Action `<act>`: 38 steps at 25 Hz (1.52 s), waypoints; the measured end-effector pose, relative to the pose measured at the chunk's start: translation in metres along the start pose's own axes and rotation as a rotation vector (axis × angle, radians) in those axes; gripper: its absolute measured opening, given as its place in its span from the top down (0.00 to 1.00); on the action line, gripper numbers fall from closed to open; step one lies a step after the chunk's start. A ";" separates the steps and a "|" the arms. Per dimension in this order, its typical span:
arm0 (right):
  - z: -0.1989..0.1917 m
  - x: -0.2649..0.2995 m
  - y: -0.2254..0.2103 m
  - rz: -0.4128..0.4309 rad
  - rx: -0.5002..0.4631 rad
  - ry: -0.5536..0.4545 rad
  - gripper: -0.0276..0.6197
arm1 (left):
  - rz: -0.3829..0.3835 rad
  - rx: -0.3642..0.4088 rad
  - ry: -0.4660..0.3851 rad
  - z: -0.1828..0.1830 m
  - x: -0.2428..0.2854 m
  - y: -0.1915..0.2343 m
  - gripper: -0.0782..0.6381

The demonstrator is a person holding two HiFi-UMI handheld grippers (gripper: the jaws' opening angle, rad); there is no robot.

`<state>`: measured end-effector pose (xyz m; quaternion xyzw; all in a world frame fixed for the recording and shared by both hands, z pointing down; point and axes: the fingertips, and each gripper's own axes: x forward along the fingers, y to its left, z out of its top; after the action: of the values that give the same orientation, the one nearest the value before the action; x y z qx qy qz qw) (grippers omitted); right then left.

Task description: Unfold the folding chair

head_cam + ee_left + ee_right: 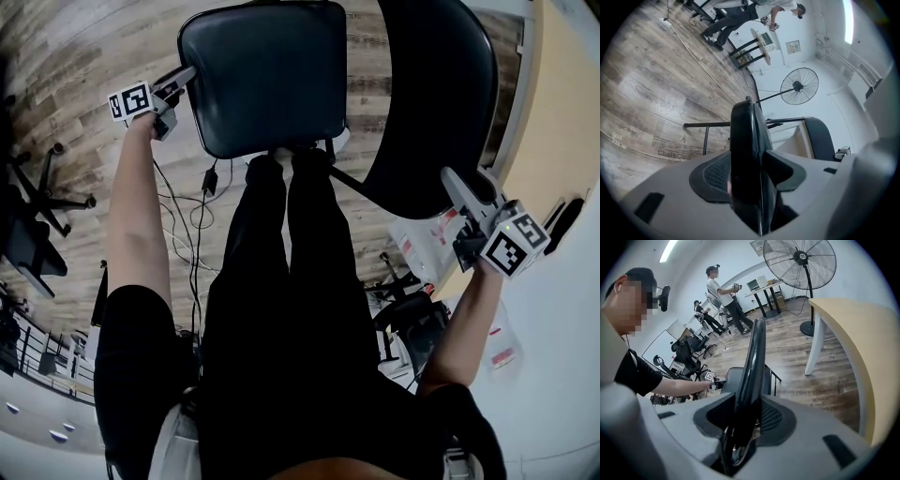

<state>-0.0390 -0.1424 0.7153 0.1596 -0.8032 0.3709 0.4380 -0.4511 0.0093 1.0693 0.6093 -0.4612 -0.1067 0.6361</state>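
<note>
Within left claw (184,79), seat (267,75); right claw (453,182), backrest (427,94).

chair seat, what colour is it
The chair seat is plain black, slightly glossy; the head view shows it best.

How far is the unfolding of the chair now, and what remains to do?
Mostly done: the seat already stands apart from the backrest and lies nearly flat. In hand: the left gripper is shut on the seat's edge, the right gripper on the backrest's edge. Left, probably: opening it fully, setting it on the floor and releasing. Whether it already stands there, I cannot tell.
</note>
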 end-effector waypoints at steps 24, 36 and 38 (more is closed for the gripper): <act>-0.017 0.001 -0.012 -0.006 -0.029 -0.011 0.73 | 0.077 -0.007 -0.066 -0.003 -0.007 0.034 0.48; 0.012 -0.072 0.005 -0.182 -0.071 -0.168 0.54 | 0.214 0.110 0.001 -0.029 -0.078 -0.067 0.47; 0.021 -0.085 0.026 -0.163 -0.079 -0.205 0.54 | 0.194 0.141 0.032 -0.039 -0.093 -0.099 0.47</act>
<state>-0.0184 -0.1462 0.6259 0.2440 -0.8420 0.2839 0.3883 -0.4318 0.0773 0.9469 0.6066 -0.5141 -0.0022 0.6065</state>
